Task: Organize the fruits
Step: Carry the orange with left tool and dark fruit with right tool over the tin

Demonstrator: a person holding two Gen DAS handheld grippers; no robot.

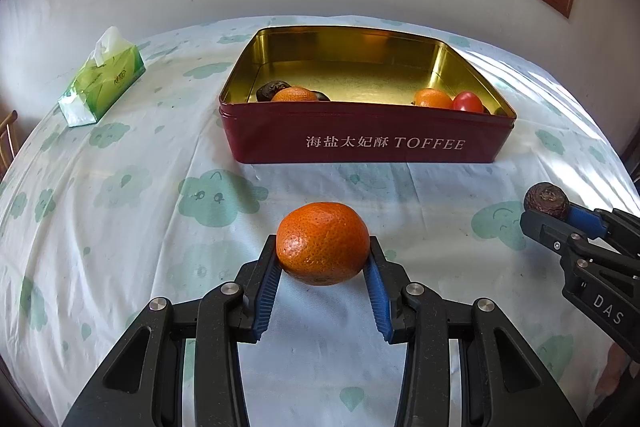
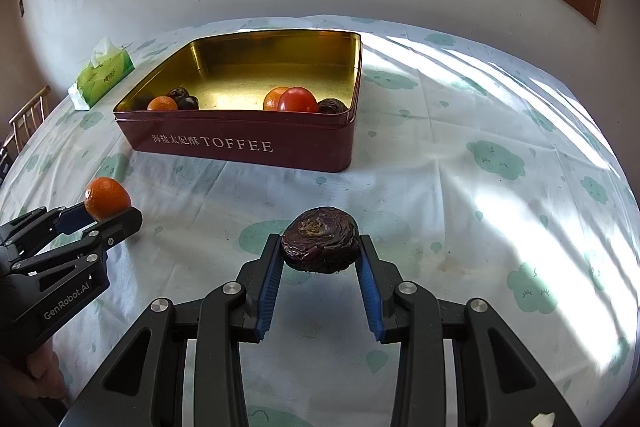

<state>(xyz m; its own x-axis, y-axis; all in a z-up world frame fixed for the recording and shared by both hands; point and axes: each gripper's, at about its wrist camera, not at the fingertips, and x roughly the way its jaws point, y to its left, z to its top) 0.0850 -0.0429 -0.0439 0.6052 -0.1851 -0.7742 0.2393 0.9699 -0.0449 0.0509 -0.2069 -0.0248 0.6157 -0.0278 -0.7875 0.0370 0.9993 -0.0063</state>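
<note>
While each hand-held gripper grasps fruit, left (image 1: pixel 323 259) an orange (image 1: pixel 323 243), right (image 2: pixel 319 253) a dried date (image 2: pixel 319 239), the tin (image 1: pixel 368 139) sits at twelve o'clock, nearer the left.

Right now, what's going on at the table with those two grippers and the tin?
A person is sorting fruit into the open red toffee tin. The left gripper is clamped on a mandarin, and the right gripper is clamped on a dark wrinkled fruit. Both are held just above the cloud-print tablecloth, short of the tin. Inside the tin already lie mandarins, dark fruits and a red tomato. A green tissue pack sits off to the left.
</note>
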